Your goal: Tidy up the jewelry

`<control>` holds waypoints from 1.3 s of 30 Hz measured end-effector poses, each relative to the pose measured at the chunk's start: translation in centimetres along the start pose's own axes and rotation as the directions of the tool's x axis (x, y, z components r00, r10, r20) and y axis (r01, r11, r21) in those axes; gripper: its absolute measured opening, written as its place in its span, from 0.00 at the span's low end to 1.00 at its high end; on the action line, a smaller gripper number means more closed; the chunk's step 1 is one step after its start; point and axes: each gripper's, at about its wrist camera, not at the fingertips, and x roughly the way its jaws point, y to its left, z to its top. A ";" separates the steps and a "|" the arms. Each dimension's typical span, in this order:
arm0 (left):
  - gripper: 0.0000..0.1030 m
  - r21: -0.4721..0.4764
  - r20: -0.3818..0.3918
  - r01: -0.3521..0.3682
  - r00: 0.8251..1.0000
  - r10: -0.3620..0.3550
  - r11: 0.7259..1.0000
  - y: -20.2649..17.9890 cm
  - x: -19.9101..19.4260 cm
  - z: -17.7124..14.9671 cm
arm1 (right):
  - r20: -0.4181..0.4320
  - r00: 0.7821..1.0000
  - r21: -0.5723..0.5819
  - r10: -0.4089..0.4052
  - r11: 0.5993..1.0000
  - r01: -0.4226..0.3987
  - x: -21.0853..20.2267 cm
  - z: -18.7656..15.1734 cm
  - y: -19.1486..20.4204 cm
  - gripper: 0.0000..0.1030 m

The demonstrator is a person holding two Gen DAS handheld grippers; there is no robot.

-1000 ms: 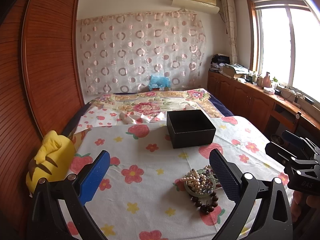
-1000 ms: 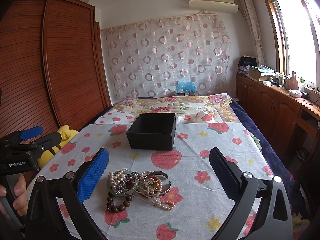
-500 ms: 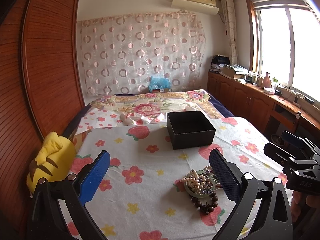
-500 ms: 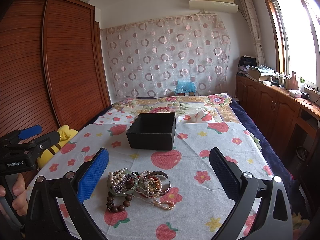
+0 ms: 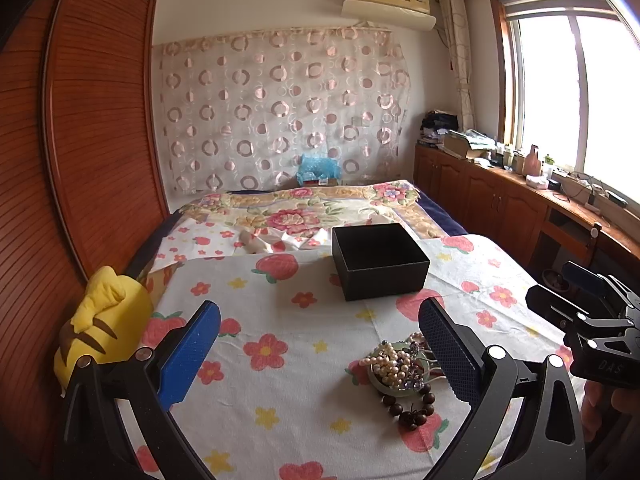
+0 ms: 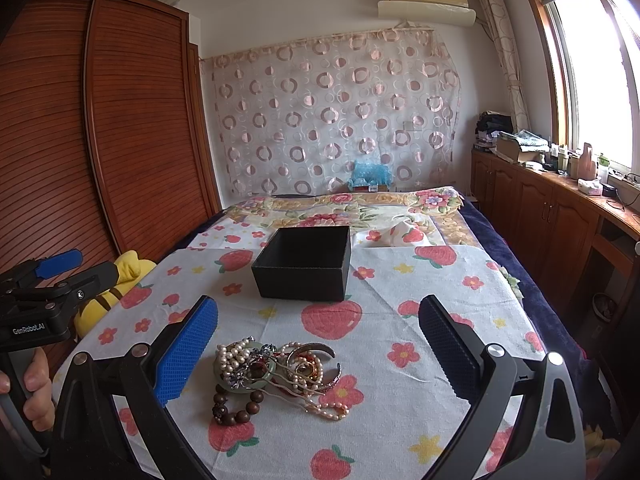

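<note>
— So, nothing picked up yet? Both sets of tongs look spread wide.

— Right. The right gripper (image 6: 318,344) hangs over the jewelry pile (image 6: 276,372) with its jaws apart and empty, and the left gripper (image 5: 320,354) is just as wide, holding nothing, with the pile off toward its right finger.

— Why is the heap there, near the front of the flowered sheet (image 6: 420,280)?

— I'd guess so it sits within easy reach, with the black box (image 6: 304,264) open-topped just beyond it, ready to take the pieces. The box looks empty as far as I can see in.

— Which side tells you more?

— The right wrist view shows the whole tangle: pearl strands, a green bangle, dark wooden beads, metal cuffs. From the left, half of it hides behind a finger. But the left view shows the yellow plush toy (image 5: 100,332) by the wardrobe in full.
</note>
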 end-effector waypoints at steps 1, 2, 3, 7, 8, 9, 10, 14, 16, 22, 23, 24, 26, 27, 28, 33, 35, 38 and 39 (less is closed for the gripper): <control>0.93 0.000 0.001 -0.001 1.000 0.001 1.000 0.0 0.0 -0.2 | 0.000 1.000 0.000 0.000 1.000 0.000 0.0 0.0 0.0 0.98; 0.93 0.000 0.000 -0.001 1.000 0.001 1.000 0.0 0.0 0.1 | 0.000 1.000 0.000 0.001 1.000 -0.001 0.0 0.0 0.0 0.98; 0.93 -0.001 0.000 -0.001 1.000 0.001 1.000 0.0 0.0 0.0 | 0.000 1.000 0.001 0.000 1.000 0.000 0.0 0.0 0.0 0.98; 0.93 0.000 0.001 -0.002 1.000 0.002 1.000 0.0 -0.1 0.0 | -0.001 1.000 0.000 0.000 1.000 0.000 0.0 0.0 0.0 0.98; 0.93 0.000 0.002 -0.001 1.000 0.001 1.000 0.0 0.0 -0.1 | 0.000 1.000 0.001 0.001 1.000 -0.001 0.0 0.0 0.0 0.98; 0.93 0.001 0.002 -0.002 1.000 0.002 1.000 -0.1 0.0 -0.2 | 0.000 1.000 0.001 0.001 1.000 -0.001 0.0 0.0 0.0 0.98; 0.93 0.001 0.003 -0.003 1.000 0.003 1.000 -0.1 0.0 -0.2 | 0.000 1.000 0.001 0.001 1.000 -0.001 0.0 0.0 0.0 0.98; 0.93 0.001 0.003 -0.003 1.000 0.003 1.000 -0.1 0.0 -0.2 | 0.000 1.000 0.001 0.000 1.000 0.000 0.0 0.0 0.0 0.98; 0.93 0.001 0.003 -0.002 1.000 0.002 1.000 -0.1 -0.1 0.0 | 0.000 1.000 0.001 0.000 1.000 0.000 0.0 0.0 0.0 0.98; 0.93 0.002 0.005 -0.002 1.000 0.002 1.000 -0.1 -1.2 1.1 | 0.000 1.000 0.001 0.001 1.000 -0.001 0.0 0.0 0.0 0.98; 0.93 0.005 0.007 -0.004 1.000 0.004 1.000 -0.2 -1.2 1.0 | 0.000 1.000 0.001 0.001 1.000 -0.001 0.0 0.0 0.0 0.98; 0.93 0.002 0.006 -0.002 1.000 0.002 1.000 -0.2 -1.2 1.1 | 0.000 1.000 0.001 0.001 1.000 -0.001 0.0 0.0 0.0 0.98; 0.93 0.002 0.005 -0.002 1.000 0.002 1.000 -0.3 -1.2 1.2 | 0.000 1.000 0.001 0.001 1.000 -0.001 0.0 0.0 0.0 0.98; 0.93 0.002 0.006 -0.001 1.000 0.001 1.000 -0.3 -1.2 1.2 | 0.000 1.000 0.001 0.001 1.000 -0.001 0.0 0.0 0.0 0.98; 0.93 0.003 0.006 -0.001 1.000 0.001 1.000 -0.4 -1.2 1.2 | 0.000 1.000 0.001 0.001 1.000 -0.001 0.0 0.0 0.0 0.98; 0.93 0.002 0.003 -0.002 1.000 0.002 1.000 -0.5 -1.2 1.4 | -0.002 1.000 0.001 0.001 1.000 -0.001 0.1 0.0 -0.1 0.98; 0.93 0.000 -0.005 -0.001 1.000 0.001 1.000 -0.5 -1.2 1.9 | -0.004 1.000 0.001 0.001 1.000 -0.001 0.1 -0.1 -0.1 0.98; 0.93 0.000 -0.024 0.002 1.000 -0.002 1.000 -1.8 -2.1 1.5 | -0.013 1.000 0.003 0.002 1.000 -0.002 0.2 -0.4 0.0 0.98; 0.93 -0.001 -0.030 0.004 1.000 -0.004 1.000 -1.8 -2.0 1.6 | -0.018 1.000 0.004 0.005 1.000 -0.005 0.2 -0.5 0.1 0.98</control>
